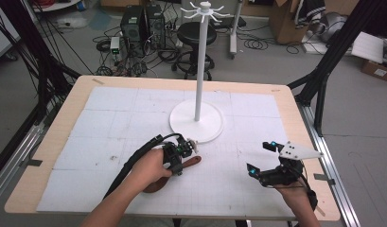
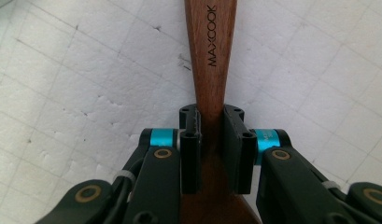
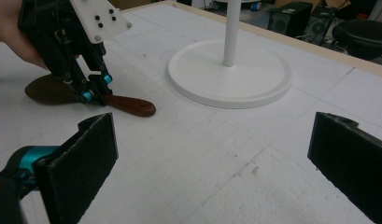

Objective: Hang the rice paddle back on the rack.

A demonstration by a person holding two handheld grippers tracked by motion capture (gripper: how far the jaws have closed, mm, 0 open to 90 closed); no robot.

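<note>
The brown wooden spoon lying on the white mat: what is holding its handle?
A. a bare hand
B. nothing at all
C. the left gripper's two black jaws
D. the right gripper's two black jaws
C: in the left gripper view, the left gripper has its black jaws pressed on both sides of the brown wooden spoon, while the right gripper stands wide open, apart from it.

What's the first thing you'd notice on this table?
Probably the tall white stand with hooks on top, rising from its round base at the middle of the table. Next, the left claw near the front, pinching the handle of a brown wooden spoon that lies on the white mat.
</note>
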